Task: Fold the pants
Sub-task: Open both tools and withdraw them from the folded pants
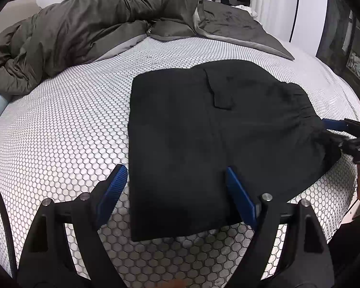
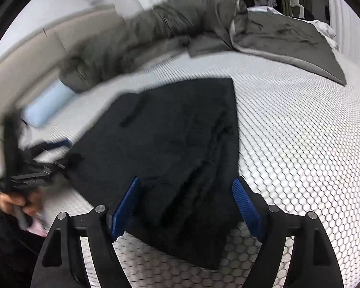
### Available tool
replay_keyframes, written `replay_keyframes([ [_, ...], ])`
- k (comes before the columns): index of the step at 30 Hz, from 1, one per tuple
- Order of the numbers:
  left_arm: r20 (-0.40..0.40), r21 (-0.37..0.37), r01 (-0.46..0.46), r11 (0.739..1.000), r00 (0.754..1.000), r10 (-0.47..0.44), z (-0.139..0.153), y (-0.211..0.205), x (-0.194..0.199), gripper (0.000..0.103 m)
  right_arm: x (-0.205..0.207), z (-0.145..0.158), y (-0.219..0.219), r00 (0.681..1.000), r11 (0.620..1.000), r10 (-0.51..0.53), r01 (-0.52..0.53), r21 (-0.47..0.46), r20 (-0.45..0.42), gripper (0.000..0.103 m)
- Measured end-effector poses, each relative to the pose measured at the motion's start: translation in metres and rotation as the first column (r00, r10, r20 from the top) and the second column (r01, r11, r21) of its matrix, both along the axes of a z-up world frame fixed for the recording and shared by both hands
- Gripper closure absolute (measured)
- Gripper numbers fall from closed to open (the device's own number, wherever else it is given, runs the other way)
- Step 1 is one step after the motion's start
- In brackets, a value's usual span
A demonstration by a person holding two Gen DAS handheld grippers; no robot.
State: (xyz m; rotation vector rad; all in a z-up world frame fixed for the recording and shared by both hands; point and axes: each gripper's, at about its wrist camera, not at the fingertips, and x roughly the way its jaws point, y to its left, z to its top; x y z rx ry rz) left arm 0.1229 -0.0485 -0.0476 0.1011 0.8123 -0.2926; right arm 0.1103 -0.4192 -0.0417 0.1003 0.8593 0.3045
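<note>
Black pants [image 1: 218,139] lie folded into a compact block on the white honeycomb-patterned mattress [image 1: 67,129], a pocket flap on top and the elastic waistband at the right. My left gripper [image 1: 176,170] is open and empty, straddling the near left corner of the pants. My right gripper [image 2: 187,187] is open and empty, its fingers either side of the pants' [image 2: 170,144] near edge. In the left wrist view the right gripper [image 1: 348,132] shows at the waistband end. The right wrist view is motion-blurred, with the left gripper [image 2: 48,153] at its left.
A rumpled olive-grey duvet [image 1: 91,26] is piled at the far side of the bed, with a grey blanket [image 1: 240,31] spread at the far right. A light blue roll [image 2: 48,103] lies by the beige headboard [image 2: 24,55]. The mattress edge runs at the right.
</note>
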Motion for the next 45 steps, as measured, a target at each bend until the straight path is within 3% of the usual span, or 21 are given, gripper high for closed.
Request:
replay_keyframes([
  [3,0.004,0.008,-0.001,1.0,1.0,0.001,-0.001,-0.001,-0.005,0.019,0.0,-0.01,-0.01,0.998,0.999,-0.041,0.041,-0.012,-0.042,0.022],
  [6,0.028,0.009,-0.009,1.0,1.0,0.009,0.004,0.003,-0.011,0.018,-0.009,-0.005,-0.026,0.996,0.996,-0.087,0.088,0.026,-0.03,0.018],
  [8,0.055,0.011,-0.007,1.0,0.998,0.006,0.01,0.001,-0.02,0.013,-0.021,0.005,-0.029,0.994,0.994,-0.107,0.107,0.028,0.022,0.013],
  [10,0.082,0.013,-0.004,1.0,0.997,0.003,0.014,0.0,-0.032,0.0,-0.031,0.013,-0.026,0.992,0.995,-0.1,0.098,0.031,0.08,0.008],
  [12,0.117,0.017,-0.002,1.0,0.993,0.0,0.018,-0.002,-0.048,0.0,-0.038,0.02,-0.02,0.989,0.997,-0.072,0.069,0.029,0.13,0.001],
  [19,0.247,0.023,0.01,1.0,0.969,-0.016,0.03,-0.005,-0.081,0.0,-0.061,0.03,0.006,0.964,0.999,-0.033,0.044,-0.033,0.263,0.0],
  [23,0.297,-0.045,0.011,0.999,0.955,0.003,0.034,-0.006,-0.09,0.0,-0.082,0.033,0.017,0.939,0.997,-0.008,0.034,-0.07,0.343,0.0],
  [27,0.301,-0.088,-0.005,0.996,0.953,0.032,0.033,-0.007,-0.092,0.0,-0.083,0.028,0.018,0.928,0.996,-0.034,0.062,-0.064,0.372,0.0],
  [31,0.301,-0.085,-0.018,0.996,0.953,0.043,0.028,-0.006,-0.087,0.0,-0.09,0.032,0.016,0.929,0.998,-0.034,0.049,-0.031,0.37,0.0],
  [45,0.294,-0.109,-0.029,0.994,0.954,0.06,0.027,0.004,-0.08,0.0,-0.093,0.038,0.03,0.922,0.998,0.001,0.026,-0.064,0.387,0.0],
])
